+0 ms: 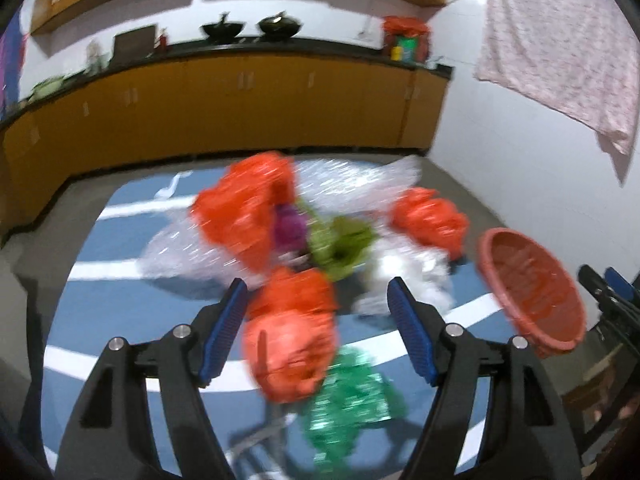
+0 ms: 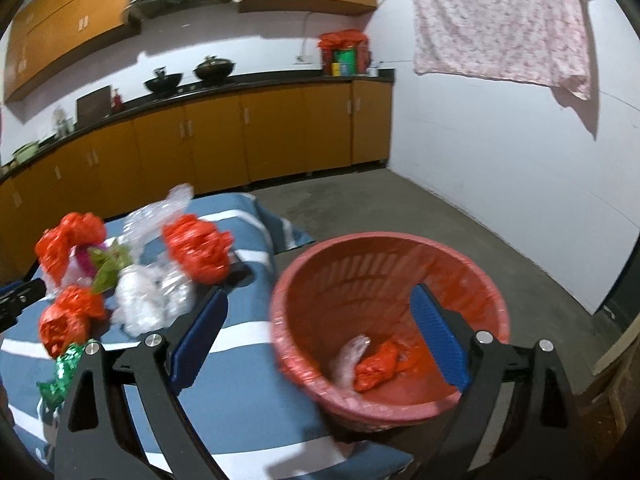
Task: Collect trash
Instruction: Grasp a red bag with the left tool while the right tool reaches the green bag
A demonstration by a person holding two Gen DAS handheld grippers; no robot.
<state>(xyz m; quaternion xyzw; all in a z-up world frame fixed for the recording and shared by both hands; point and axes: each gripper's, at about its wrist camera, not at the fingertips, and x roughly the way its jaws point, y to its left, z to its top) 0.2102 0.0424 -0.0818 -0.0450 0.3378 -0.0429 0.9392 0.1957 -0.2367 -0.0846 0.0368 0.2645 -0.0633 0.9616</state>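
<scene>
Crumpled trash lies on a blue, white-striped cloth [image 1: 104,304]: orange plastic bags [image 1: 244,208], clear bubble wrap [image 1: 344,180], a green-yellow wrapper [image 1: 340,248] and a shiny green wrapper [image 1: 348,396]. My left gripper [image 1: 316,312] is open, its blue pads either side of the nearest orange bag [image 1: 292,332], above it. My right gripper [image 2: 316,328] is open over the red basket [image 2: 388,324], one finger inside it. The basket holds an orange bag [image 2: 376,364] and a clear piece [image 2: 348,356]. The basket also shows in the left wrist view [image 1: 532,292].
Orange kitchen cabinets [image 2: 240,132] with a dark counter run along the far wall, woks on top. A pink cloth [image 2: 500,20] hangs on the white right wall. Grey concrete floor [image 2: 440,208] lies beyond the cloth-covered surface. Wooden boards [image 2: 616,380] stand at the right.
</scene>
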